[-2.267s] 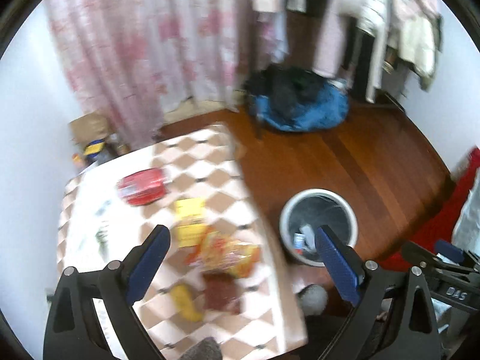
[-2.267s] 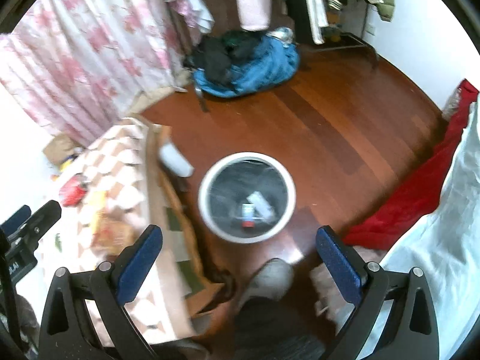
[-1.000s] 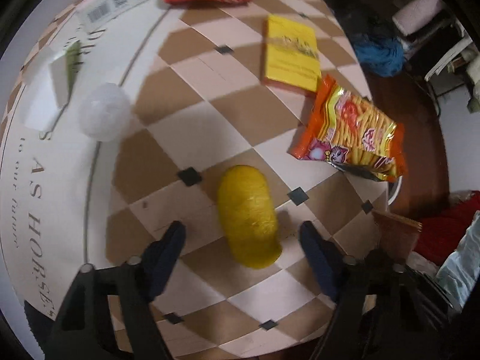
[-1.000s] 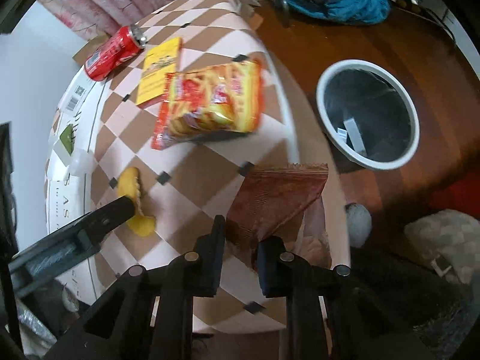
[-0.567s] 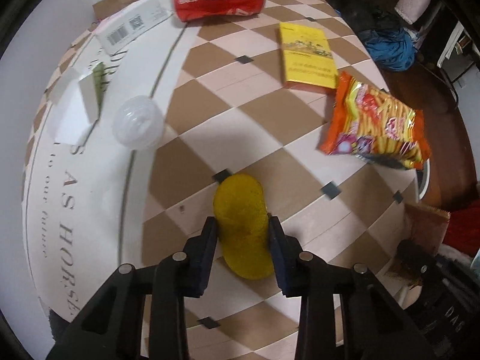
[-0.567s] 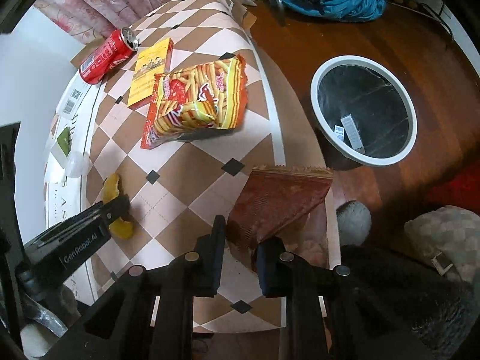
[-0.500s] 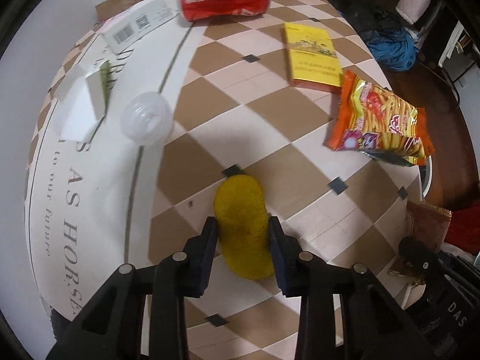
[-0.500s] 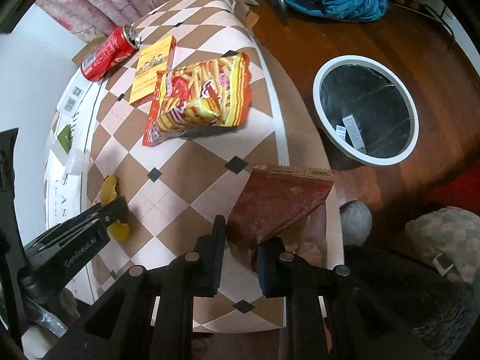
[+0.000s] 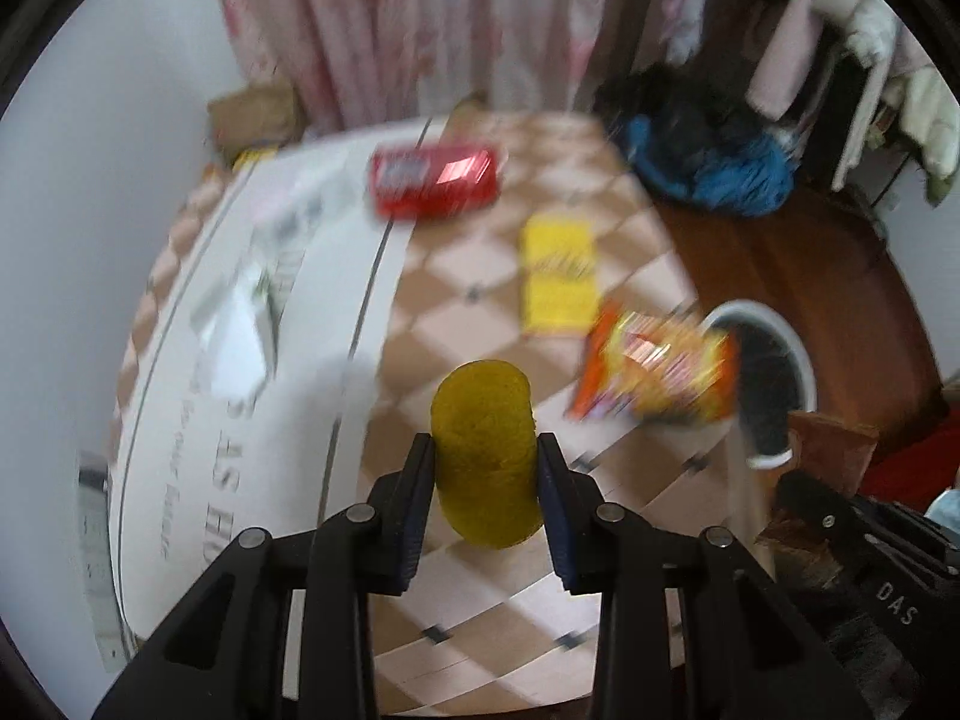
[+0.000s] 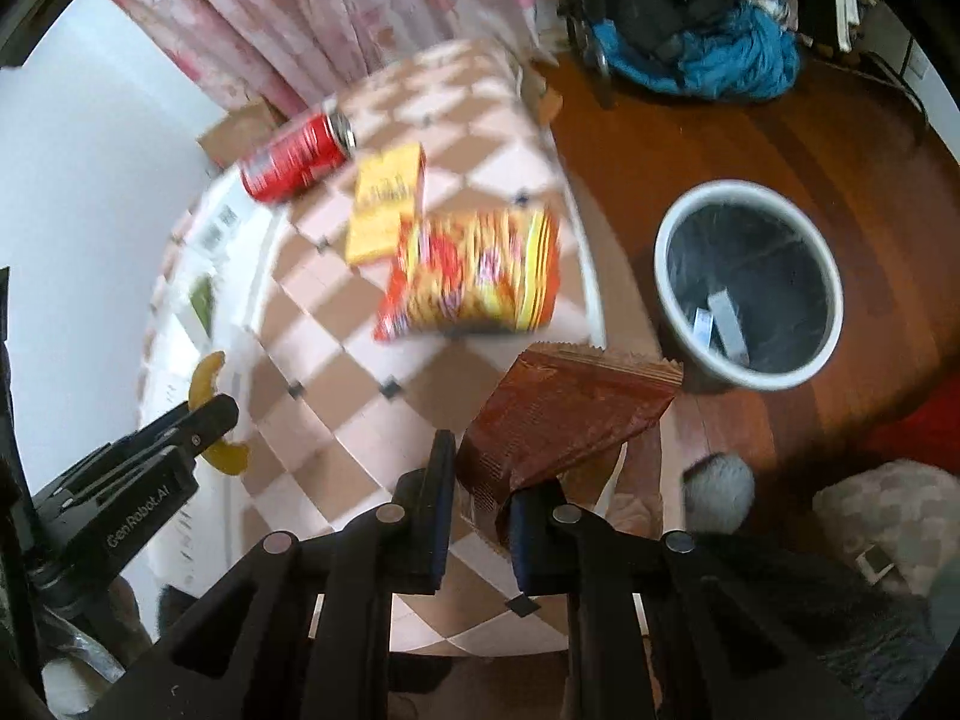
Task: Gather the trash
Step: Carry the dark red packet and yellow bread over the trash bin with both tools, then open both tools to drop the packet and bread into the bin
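Nearby, checkered table (image 10: 360, 420) adjoins wooden floor (image 10: 720, 138).

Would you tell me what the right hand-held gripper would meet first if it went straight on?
Probably the checkered table near the orange snack bag; depth is unclear. It already clamps a brown wrapper.

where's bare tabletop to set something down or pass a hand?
Free: checkered patch between the yellow peel in the left gripper and the red can; also the near edge below the brown wrapper.
Crowded: yellow box and snack bag by the bin side.
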